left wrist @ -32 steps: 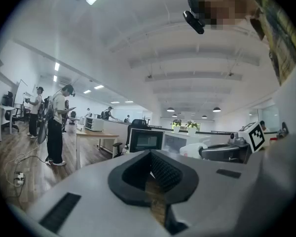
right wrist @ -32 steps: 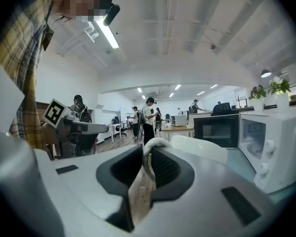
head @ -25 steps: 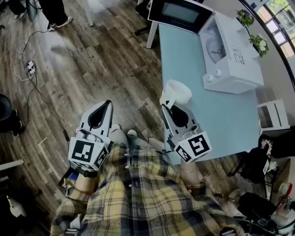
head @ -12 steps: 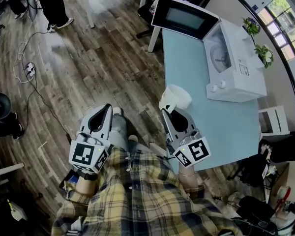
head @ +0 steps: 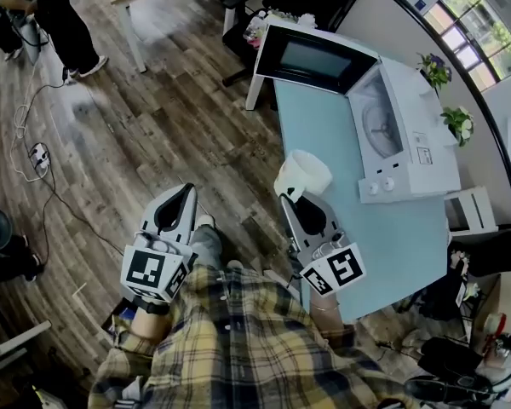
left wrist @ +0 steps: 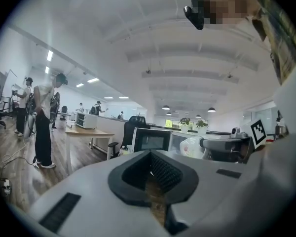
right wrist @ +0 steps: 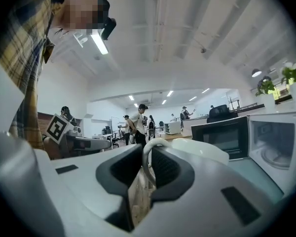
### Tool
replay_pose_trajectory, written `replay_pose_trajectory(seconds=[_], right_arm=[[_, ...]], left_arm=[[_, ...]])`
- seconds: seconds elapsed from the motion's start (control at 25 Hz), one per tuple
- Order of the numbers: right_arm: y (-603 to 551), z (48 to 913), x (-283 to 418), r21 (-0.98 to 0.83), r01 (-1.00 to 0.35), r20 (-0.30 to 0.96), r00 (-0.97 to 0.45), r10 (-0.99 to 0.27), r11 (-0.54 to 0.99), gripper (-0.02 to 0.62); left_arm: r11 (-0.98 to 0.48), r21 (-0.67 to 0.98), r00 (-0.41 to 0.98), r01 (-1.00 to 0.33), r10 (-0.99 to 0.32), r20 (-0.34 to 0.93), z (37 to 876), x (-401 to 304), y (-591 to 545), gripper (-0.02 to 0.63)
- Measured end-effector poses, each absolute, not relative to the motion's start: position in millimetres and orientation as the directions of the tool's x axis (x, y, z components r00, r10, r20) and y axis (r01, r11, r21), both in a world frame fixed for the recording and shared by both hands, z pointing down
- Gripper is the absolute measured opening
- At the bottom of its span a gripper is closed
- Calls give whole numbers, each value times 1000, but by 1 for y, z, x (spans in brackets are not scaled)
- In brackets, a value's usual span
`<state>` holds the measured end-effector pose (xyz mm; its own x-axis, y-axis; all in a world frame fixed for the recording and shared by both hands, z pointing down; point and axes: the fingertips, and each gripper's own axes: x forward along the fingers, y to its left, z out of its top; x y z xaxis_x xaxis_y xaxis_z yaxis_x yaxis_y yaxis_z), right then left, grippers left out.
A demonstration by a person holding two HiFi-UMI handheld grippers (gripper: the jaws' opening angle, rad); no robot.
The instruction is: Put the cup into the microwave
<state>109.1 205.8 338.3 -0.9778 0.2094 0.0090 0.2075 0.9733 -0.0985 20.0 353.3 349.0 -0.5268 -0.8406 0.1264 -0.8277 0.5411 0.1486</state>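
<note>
Clamping the cup [head: 307, 169] by its handle, the right tool [head: 290, 193] faces the microwave [head: 411, 135].

No legible text, brand or number anywhere; microwave [head: 419, 100] label [head: 423, 154] far too small for reading.

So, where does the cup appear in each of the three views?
Head view: the cup is near centre, at the tip of the right gripper.
Left gripper view: the cup is a small pale shape, right of centre.
Right gripper view: the cup is at centre, its handle between the jaws.
Shared landmark: the open microwave.
</note>
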Motion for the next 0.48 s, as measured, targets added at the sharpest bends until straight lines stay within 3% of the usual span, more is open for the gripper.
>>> replay_pose_trajectory(seconds=[0.48], right_arm=[[200,334,5,-112,90,6,-996,91,990,64]], left_arm=[[471,139,-455,-871,-881,129,352,-98,351,-8]])
